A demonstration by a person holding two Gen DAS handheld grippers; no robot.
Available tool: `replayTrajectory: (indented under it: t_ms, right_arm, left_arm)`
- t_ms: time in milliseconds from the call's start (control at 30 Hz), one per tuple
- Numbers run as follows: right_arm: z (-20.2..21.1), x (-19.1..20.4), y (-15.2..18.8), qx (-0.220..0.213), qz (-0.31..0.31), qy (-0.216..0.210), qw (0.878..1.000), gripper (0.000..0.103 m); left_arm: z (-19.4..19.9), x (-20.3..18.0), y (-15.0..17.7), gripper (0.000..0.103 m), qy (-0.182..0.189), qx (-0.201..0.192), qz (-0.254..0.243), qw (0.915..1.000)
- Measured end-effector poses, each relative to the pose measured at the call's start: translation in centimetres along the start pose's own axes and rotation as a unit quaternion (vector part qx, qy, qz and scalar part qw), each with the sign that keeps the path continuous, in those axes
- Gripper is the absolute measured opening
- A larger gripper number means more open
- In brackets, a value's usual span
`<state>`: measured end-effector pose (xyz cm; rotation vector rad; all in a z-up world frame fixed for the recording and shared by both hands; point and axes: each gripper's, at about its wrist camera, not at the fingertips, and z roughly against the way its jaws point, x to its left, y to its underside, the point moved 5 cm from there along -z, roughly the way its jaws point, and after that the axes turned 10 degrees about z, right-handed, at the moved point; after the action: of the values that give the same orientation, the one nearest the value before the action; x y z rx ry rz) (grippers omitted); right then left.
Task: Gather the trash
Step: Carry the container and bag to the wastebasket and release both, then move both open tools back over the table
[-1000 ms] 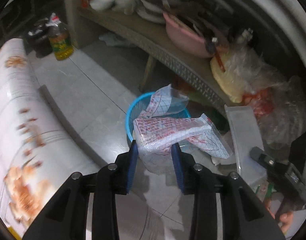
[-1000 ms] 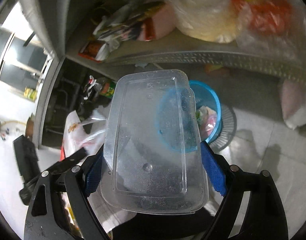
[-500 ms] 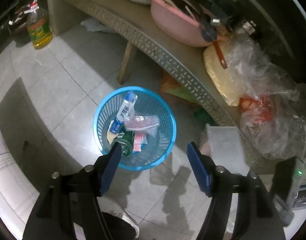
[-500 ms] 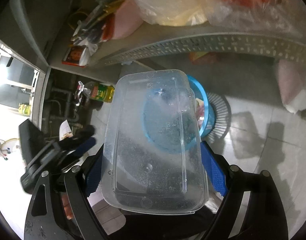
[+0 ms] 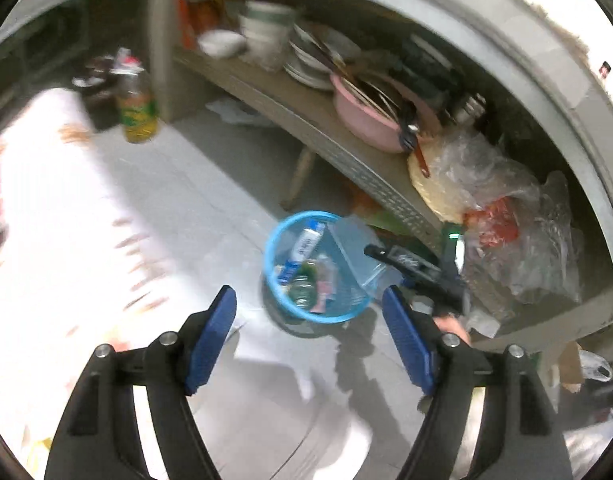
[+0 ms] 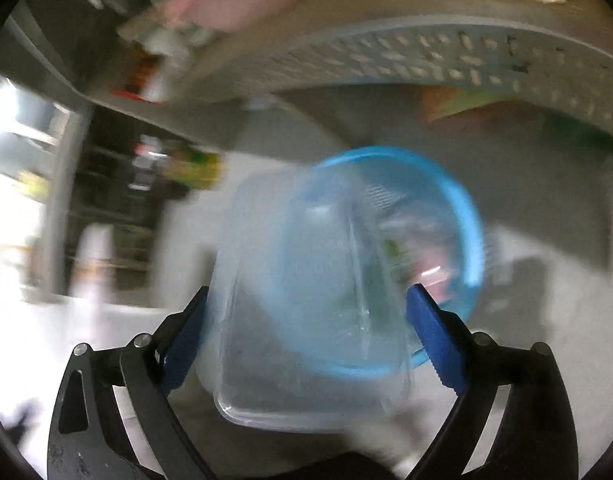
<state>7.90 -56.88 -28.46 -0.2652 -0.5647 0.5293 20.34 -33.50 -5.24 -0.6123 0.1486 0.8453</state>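
Nearest the left wrist camera, the left gripper [image 5: 308, 314] tilts steeply down toward the tiled floor [image 5: 210, 216], its blue-padded jaws wide, opening further, with nothing between them. Beyond its tips a round blue basket [image 5: 274, 280] stands on the floor near the low shelf [image 5: 346, 148]; a tube and small wrappers lie inside. At the basket's far right rim, a clear plastic container [image 5: 356, 248] angles into its mouth, with the right gripper [image 5: 410, 264] behind it.

The right wrist view, badly blurred, looks down the right gripper [image 6: 306, 312] along the container [image 6: 306, 320], which sits between the opening jaws, its far end over the basket [image 6: 470, 240]; whether the pads press it cannot be told.

Only the left view shows the shelf's load: a pink basin [image 5: 370, 120], stacked dishes, plastic bags [image 5: 506, 216], plus an oil bottle [image 5: 138, 108] standing on the floor farther back
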Motion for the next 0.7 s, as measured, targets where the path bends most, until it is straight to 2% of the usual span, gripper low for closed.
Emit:
replayTrajectory:
  t_ms: [67, 133, 267, 333, 400, 567, 700]
  right_arm:
    - [-2.2, -1.5, 1.8, 0.032, -0.002, 0.042, 0.999, 0.09]
    - [-2.4, -2.3, 3.9, 0.038, -0.024, 0.026, 0.999, 0.09]
    - [0.6, -2.2, 6.1, 0.013, -0.007, 0.041, 0.999, 0.09]
    - [2.7, -2.0, 7.0, -0.001, -0.005, 0.038, 0.999, 0.09]
    - [4.4, -1.6, 7.4, -0.013, -0.004, 0.033, 0.999, 0.09]
    - [9.9, 2.5, 7.7, -0.052, 0.028, -0.004, 0.998, 0.09]
    - [14.4, 8.8, 7.4, -0.084, 0.099, -0.045, 0.991, 0.09]
  left_arm:
    - [3.0, 2.9, 2.3, 0.076, -0.011, -0.018, 0.027, 0.9994]
    - [5.7, 6.1, 4.8, 0.076, -0.027, -0.031, 0.055, 0.9976]
    - [10.5, 11.7, 8.4, 0.076, -0.093, -0.067, 0.087, 0.9895]
    - [12.4, 13.9, 9.7, 0.076, -0.107, -0.081, 0.106, 0.9853]
    - [13.4, 15.4, 10.7, 0.076, -0.105, -0.091, 0.126, 0.9822]
    - [15.1, 19.0, 12.8, 0.076, -0.107, -0.107, 0.174, 0.973]
    - [16.1, 21.6, 14.7, 0.076, -0.113, -0.123, 0.204, 0.9647]
